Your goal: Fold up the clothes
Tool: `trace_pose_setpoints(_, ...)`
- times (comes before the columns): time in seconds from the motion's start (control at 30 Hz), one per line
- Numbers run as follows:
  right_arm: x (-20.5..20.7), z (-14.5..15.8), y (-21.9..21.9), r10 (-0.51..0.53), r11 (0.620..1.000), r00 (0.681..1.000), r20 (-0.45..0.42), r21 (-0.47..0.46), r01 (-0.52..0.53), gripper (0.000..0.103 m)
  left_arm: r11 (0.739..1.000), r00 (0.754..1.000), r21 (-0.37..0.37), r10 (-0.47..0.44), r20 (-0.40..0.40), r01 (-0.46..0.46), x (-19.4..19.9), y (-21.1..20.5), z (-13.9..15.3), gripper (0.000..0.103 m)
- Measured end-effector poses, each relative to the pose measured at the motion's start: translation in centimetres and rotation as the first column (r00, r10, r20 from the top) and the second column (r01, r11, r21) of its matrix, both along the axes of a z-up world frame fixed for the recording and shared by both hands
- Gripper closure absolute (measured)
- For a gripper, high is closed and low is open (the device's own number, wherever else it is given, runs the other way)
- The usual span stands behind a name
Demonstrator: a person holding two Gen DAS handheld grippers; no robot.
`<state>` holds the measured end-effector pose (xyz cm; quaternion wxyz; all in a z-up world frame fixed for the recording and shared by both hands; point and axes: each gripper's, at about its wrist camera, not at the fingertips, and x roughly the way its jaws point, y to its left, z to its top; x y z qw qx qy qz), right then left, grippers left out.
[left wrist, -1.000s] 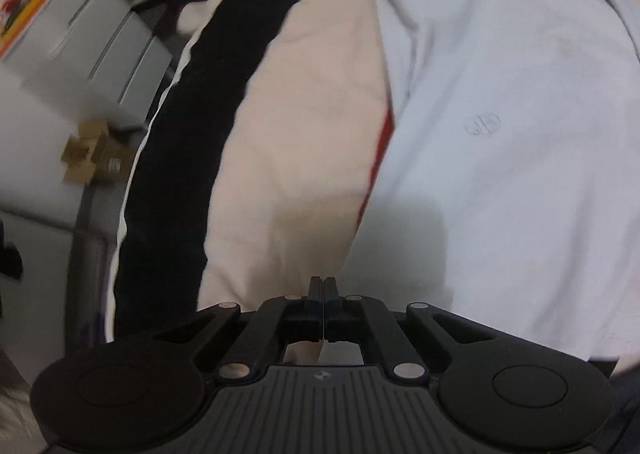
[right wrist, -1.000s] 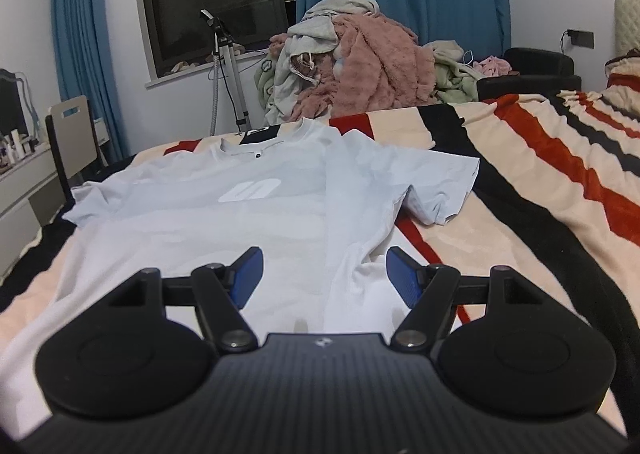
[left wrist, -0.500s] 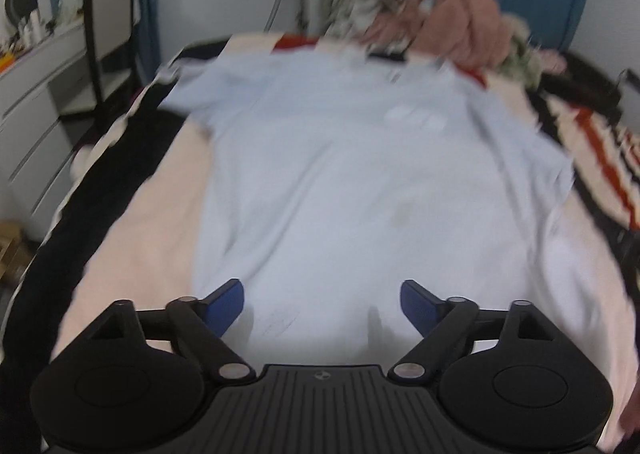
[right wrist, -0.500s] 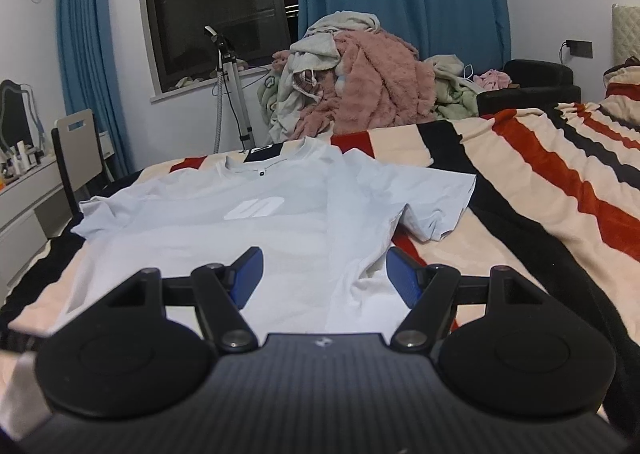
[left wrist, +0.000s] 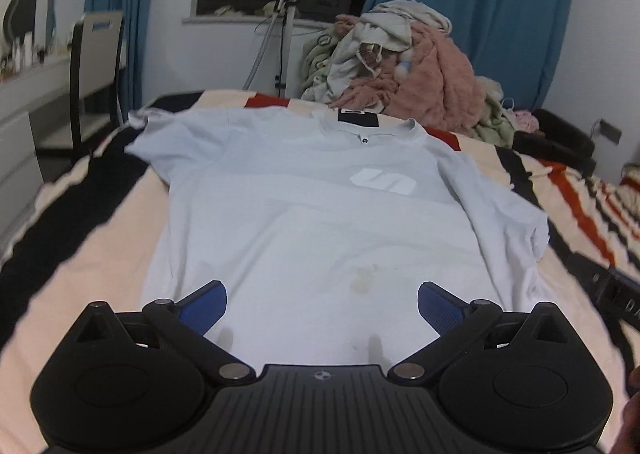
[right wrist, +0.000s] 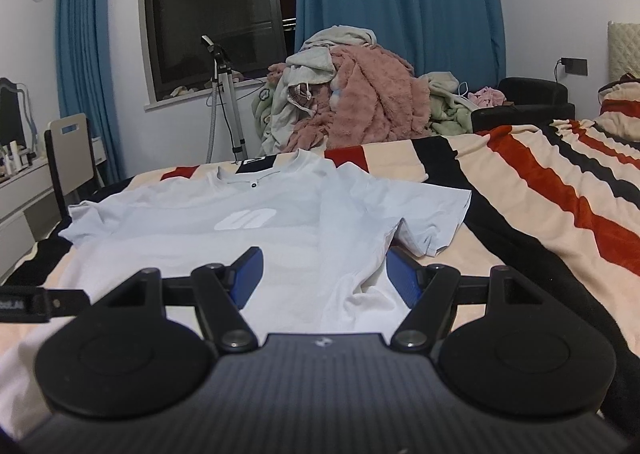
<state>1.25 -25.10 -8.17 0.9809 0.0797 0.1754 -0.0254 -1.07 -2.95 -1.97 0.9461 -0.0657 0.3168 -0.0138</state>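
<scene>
Nearest my left camera, the left gripper [left wrist: 322,306] has its blue-padded fingers [left wrist: 204,304] spread wide, holding nothing, over the hem end of the T-shirt [left wrist: 320,214]. Same on my right view: right gripper [right wrist: 322,278] fingers [right wrist: 248,278] apart, empty, low over the shirt's lower right part. A bit of the other gripper's black body pokes in at each view's edge.

Light blue T-shirt lies flat, front up, on the striped blanket [right wrist: 540,206], hem toward me, collar away. Faint yellowish stain [left wrist: 362,278] near the hem. White chest logo [left wrist: 384,180] further up. Left sleeve [left wrist: 160,138] spread out flat; right sleeve [right wrist: 424,210] rumpled, its edge curled up. Small dark button at the collar [left wrist: 365,141].

Beyond the bed: clothes pile [right wrist: 348,98] with a pink fluffy item, tripod [right wrist: 222,102], chair [left wrist: 96,66] by a white desk, dark window [right wrist: 216,6], blue curtains [right wrist: 396,6], black armchair [right wrist: 528,102] far right.
</scene>
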Motion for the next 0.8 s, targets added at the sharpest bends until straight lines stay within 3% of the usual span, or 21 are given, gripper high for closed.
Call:
trace_pose_setpoints(0.37, 0.2, -0.2, 0.0, -0.023, 0.999, 1.000, -0.008, -0.024, 0.023, 0.033, 0.998, 1.000, 0.054, 0.013, 0.003, -0.013, 0.1, 1.4, -0.4, 0.001)
trace_pose_setpoints(0.6, 1.0, -0.5, -0.9, 0.011, 0.999, 0.999, -0.039, 0.048, -0.009, 0.033, 0.999, 0.999, 0.036, 0.033, -0.003, -0.033, -0.3, 1.6, -0.3, 0.001)
trace_pose_setpoints(0.7, 3.1, -1.9, -4.4, 0.015, 0.952, 0.999, -0.051, 0.306, 0.002, 0.033, 0.999, 0.999, 0.023, 0.039, -0.014, -0.039, -0.4, 1.8, -0.3, 0.001)
trace_pose_setpoints(0.8, 5.3, -3.2, -7.8, 0.022, 0.839, 0.998, -0.062, 0.543, 0.015, 0.032, 0.999, 0.999, 0.019, 0.050, -0.019, -0.049, -0.5, 1.9, -0.3, 0.000)
